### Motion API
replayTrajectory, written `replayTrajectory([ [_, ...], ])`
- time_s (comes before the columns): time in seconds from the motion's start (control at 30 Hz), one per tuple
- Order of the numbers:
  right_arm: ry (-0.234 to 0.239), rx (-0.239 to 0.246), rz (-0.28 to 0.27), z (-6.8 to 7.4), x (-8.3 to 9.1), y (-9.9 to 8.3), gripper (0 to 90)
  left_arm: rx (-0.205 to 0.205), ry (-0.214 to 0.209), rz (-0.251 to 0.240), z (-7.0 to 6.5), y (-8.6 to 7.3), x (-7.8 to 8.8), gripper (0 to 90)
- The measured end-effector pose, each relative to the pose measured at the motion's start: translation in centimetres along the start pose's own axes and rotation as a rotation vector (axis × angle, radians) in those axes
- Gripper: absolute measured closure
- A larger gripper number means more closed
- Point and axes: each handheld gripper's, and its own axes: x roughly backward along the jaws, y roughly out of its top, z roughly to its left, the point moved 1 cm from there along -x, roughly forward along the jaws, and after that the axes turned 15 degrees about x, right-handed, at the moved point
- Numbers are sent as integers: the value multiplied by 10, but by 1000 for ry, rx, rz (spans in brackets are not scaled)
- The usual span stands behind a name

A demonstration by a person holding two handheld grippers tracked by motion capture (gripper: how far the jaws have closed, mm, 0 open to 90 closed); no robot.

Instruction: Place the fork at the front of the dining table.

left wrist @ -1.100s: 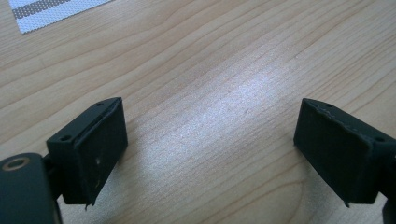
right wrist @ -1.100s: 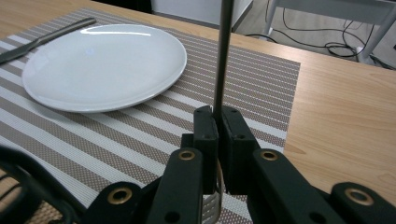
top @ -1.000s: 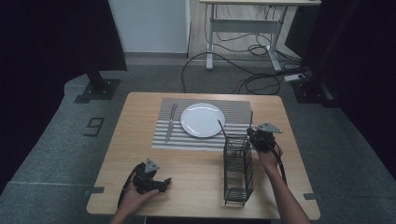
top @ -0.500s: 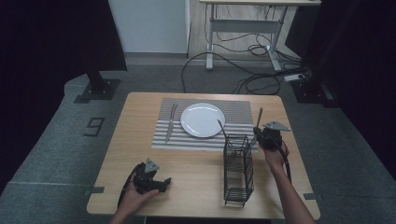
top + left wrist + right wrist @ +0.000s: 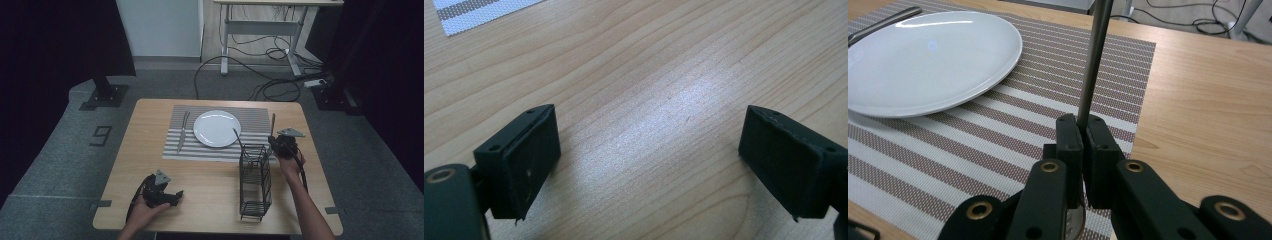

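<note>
Right gripper (image 5: 1082, 131) pinches a utensil handle (image 5: 1094, 60) upright over the striped placemat (image 5: 998, 125), right of the plate (image 5: 928, 60). Lower it flat, parallel to the mat edge (left gripper (image 5: 649, 165) spread, idle on worktop (image 5: 649, 75)).

This is looking like a lab or a test room made up to copy a dinner table. A small wooden desk (image 5: 150, 165) is standing on grey carpet (image 5: 65, 165). Dark curtains (image 5: 55, 45) are hanging at both sides. Black cables (image 5: 260, 75) are lying loose on the floor behind, under a grey metal table frame (image 5: 227, 45). A number nine (image 5: 101, 135) is stuck on the carpet. A striped place mat (image 5: 260, 120) and a white plate (image 5: 216, 128) are sitting on the desk like a meal setting.
</note>
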Motion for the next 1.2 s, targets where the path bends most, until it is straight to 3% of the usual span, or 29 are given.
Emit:
replayTrajectory([
  [0.3,0,-23,2,-2,-15,2,864,0,0,0,0,0,0,95],
  [0.5,13,-99,-9,-9,-22,-4,864,-1,0,1,0,0,0,95],
  [0.83,16,-107,-11,-10,-30,-6,863,0,0,0,0,0,0,96],
  [1.2,48,-176,-10,-15,-40,-15,860,0,0,0,0,0,0,95],
])
